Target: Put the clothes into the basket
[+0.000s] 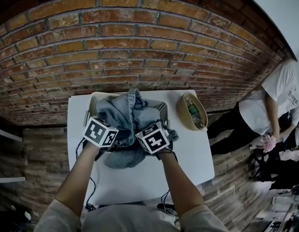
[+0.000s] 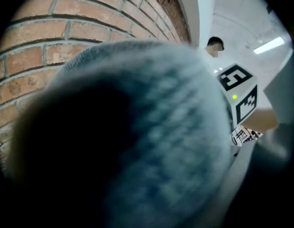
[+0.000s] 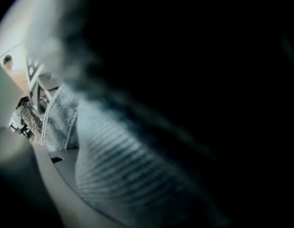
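Note:
A blue denim garment lies bunched over a dark wire basket at the back of the white table, part of it spilling over the basket's near side. My left gripper and right gripper sit side by side at the basket's near rim, both buried in the cloth. Denim fills the left gripper view and hides the jaws; the right gripper's marker cube shows beside it. In the right gripper view, ribbed denim covers the jaws, with basket wire at the left.
An oval wooden bowl holding a green bottle stands right of the basket. A brick wall rises just behind the table. A person in a white shirt is at the far right. Cables hang at the table's near edge.

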`<action>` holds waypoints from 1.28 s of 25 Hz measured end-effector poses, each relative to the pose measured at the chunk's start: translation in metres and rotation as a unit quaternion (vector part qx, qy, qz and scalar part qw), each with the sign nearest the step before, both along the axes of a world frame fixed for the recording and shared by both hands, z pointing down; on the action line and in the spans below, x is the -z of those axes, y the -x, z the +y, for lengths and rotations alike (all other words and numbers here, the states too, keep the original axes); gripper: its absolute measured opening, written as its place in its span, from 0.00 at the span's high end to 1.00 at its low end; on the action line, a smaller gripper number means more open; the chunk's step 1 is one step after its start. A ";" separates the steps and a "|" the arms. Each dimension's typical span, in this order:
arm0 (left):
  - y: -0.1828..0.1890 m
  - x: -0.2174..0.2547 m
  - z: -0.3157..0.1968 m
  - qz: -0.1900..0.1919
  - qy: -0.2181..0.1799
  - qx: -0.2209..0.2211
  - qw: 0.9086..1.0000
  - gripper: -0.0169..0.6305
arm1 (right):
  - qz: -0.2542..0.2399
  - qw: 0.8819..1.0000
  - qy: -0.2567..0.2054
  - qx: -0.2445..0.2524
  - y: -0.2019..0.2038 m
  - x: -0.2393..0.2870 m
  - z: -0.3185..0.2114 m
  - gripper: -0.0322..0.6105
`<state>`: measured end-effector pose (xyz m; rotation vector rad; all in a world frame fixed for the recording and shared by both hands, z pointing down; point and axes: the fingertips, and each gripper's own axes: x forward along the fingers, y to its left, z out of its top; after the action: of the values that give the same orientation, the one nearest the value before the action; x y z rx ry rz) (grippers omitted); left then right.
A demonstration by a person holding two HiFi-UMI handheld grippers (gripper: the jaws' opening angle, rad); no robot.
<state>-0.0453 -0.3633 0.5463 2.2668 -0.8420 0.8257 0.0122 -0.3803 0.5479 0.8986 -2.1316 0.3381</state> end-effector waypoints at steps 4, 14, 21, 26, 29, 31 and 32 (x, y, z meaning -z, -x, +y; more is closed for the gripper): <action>0.004 -0.014 -0.004 -0.028 0.032 0.017 0.999 0.28 | 0.017 0.999 0.025 -0.021 -0.002 -0.013 -0.006 0.48; 0.029 -0.016 0.002 -0.028 0.053 0.077 0.995 0.21 | -0.012 0.995 0.059 -0.081 -0.009 -0.007 -0.004 0.36; 0.033 0.007 0.018 -0.026 0.025 0.093 0.995 0.21 | -0.001 0.994 0.031 -0.106 -0.023 0.016 0.012 0.35; 0.046 0.022 0.029 -0.080 -0.037 0.090 0.992 0.21 | -0.026 0.991 -0.010 -0.128 -0.030 0.041 0.025 0.35; 0.048 0.038 0.033 -0.074 -0.082 0.110 0.988 0.21 | -0.059 0.989 -0.044 -0.130 -0.026 0.059 0.032 0.35; 0.045 0.052 0.033 -0.060 -0.116 0.128 0.983 0.21 | -0.073 0.987 -0.067 -0.129 -0.023 0.067 0.036 0.35; 0.043 0.058 0.033 -0.055 -0.133 0.133 0.981 0.21 | -0.079 0.986 -0.077 -0.128 -0.022 0.071 0.038 0.35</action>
<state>-0.0888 -0.3301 0.4882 2.2768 -1.3437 0.7571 0.0343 -0.3426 0.4771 1.2790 -2.2112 0.3882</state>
